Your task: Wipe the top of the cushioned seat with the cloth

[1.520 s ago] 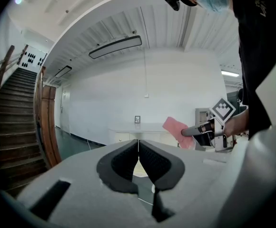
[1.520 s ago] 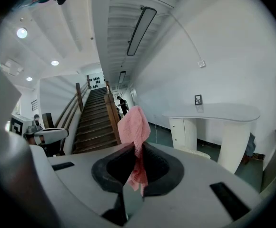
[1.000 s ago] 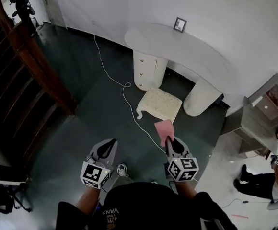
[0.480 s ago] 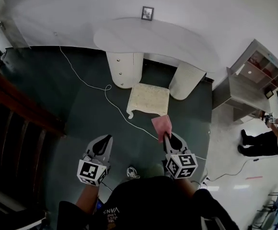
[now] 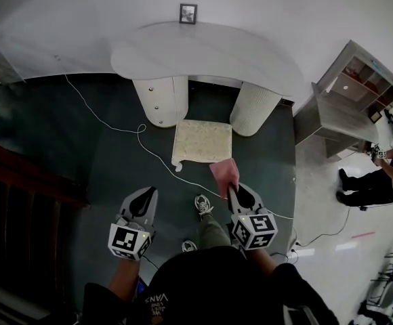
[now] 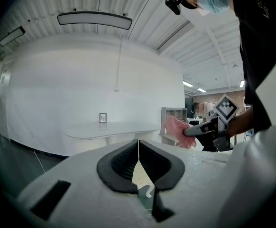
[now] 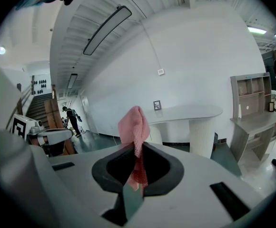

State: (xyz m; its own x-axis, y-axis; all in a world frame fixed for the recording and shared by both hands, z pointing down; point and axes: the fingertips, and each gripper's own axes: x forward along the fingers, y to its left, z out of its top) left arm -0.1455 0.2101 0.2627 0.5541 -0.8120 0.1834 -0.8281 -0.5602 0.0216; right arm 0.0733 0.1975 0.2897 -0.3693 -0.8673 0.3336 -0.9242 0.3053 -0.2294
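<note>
Pink cloth [image 5: 225, 176], one, of a dotted weave, is sitting pinched between the closed jaws of the right gripper [image 5: 232, 191]. Its long axis is running forward from the jaws toward the seat [image 5: 202, 139]; in the right gripper view it is standing upright above the jaws, crumpled into a narrow fold, tip drooping. In the head view its far edge is showing at the seat's near right corner; whether they are touching cannot be told. Seat, one, square, with a cream patterned cushion, is standing on the dark floor [image 5: 122, 168] before the desk [image 5: 203, 53], near its two pedestals. Left gripper [image 5: 152, 192], jaws together, is gripping nothing. Grippers: two. Framed picture [image 5: 188, 13], one, is standing on the desk.
</note>
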